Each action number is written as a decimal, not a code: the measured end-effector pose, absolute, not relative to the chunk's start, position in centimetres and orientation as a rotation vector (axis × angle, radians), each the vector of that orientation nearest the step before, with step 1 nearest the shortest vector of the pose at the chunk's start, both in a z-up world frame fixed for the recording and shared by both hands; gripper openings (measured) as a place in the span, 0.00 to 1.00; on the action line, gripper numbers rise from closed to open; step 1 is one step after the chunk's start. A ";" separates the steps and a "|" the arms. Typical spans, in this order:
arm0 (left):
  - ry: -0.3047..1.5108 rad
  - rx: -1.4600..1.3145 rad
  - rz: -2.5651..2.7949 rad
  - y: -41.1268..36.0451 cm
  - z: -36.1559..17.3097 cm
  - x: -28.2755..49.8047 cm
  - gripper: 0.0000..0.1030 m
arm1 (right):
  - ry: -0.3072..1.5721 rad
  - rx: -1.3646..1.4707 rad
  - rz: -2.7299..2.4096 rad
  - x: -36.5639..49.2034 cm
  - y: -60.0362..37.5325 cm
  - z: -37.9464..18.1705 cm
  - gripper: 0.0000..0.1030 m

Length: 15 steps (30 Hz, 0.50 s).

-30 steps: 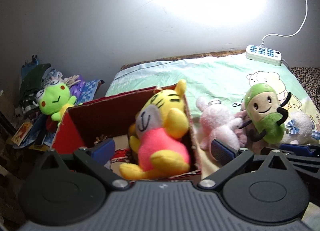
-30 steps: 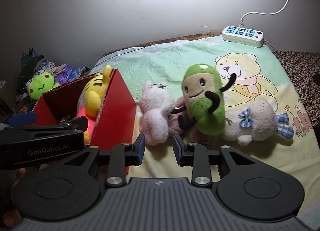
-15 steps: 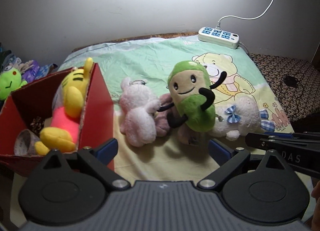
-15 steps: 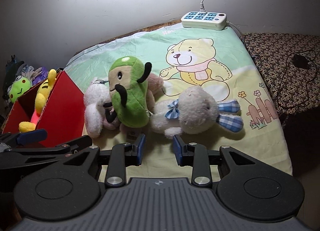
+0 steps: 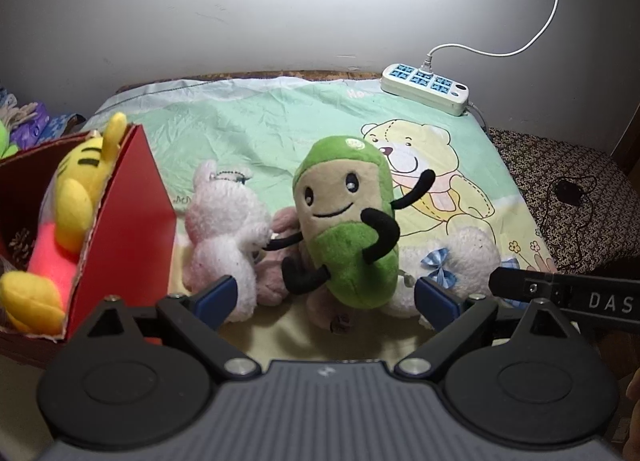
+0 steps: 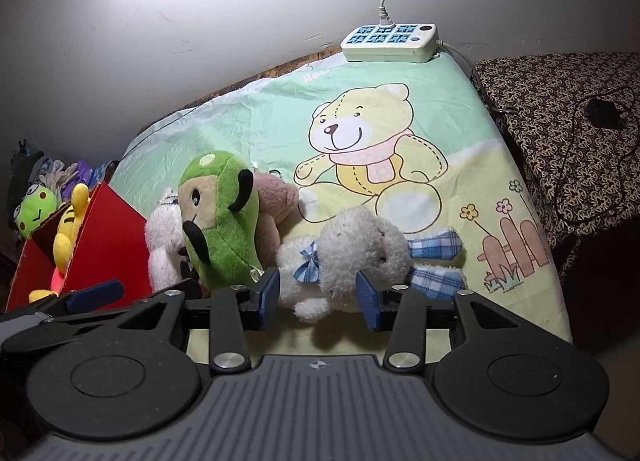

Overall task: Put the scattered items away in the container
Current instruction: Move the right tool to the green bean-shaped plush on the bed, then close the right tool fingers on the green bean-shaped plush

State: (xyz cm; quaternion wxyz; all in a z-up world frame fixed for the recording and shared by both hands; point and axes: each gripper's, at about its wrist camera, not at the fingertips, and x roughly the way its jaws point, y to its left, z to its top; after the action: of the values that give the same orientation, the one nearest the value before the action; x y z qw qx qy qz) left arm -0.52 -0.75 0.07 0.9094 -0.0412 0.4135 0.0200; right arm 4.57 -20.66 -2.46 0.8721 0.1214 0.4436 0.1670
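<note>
A: What is seen nearest in the left wrist view?

B: The left gripper (image 5: 326,297) is seen with its jaws set wide and closing slightly; nothing is pressed by the blue pads (image 5: 218,295). The lower part of the green bean plush (image 5: 344,221) is framed between them, and it is propped upright against a dull pink plush (image 5: 280,257).

A: And beside it?

B: A pale pink rabbit plush (image 5: 224,233) is found just to its left, touching the dull pink one. A white bunny plush (image 5: 472,253) with a blue bow is lying to its right. At the left edge, the red cardboard box (image 5: 128,229) is placed, and a yellow tiger plush (image 5: 76,197) is already held in it.

A: How is the right gripper described?

B: The right gripper (image 6: 318,297) is seen partly spread, with its jaws opening. The white bunny plush (image 6: 352,257) is lying between the pads; whether it is touched by them cannot be told, but it is not squeezed. Its blue checked ears (image 6: 436,245) are pointed to the right.

A: What is seen farther off?

B: All the loose toys are laid on a bear-print sheet (image 6: 248,129). A white power strip (image 6: 390,43) is set at the far edge, by the wall. A green frog plush (image 6: 34,211) is seen beyond the box.
</note>
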 end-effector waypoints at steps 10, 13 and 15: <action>0.869 -0.081 0.047 -0.2 -1.6 2.7 0.94 | 0.931 0.258 0.472 8.7 -18.0 -2.0 0.59; 0.873 -0.088 0.034 -0.1 -2.0 3.7 0.94 | 0.947 0.254 0.508 9.9 -17.0 -2.6 0.59; 0.872 -0.079 0.029 -0.1 -2.1 4.2 0.95 | 0.949 0.241 0.522 10.4 -16.4 -3.0 0.59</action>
State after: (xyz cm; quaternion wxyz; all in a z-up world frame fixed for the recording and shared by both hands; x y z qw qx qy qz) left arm 4.22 -0.07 -2.13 0.9057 -0.0381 0.4220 0.0138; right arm 10.39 -16.36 -2.95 0.8499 0.1145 0.4505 0.2480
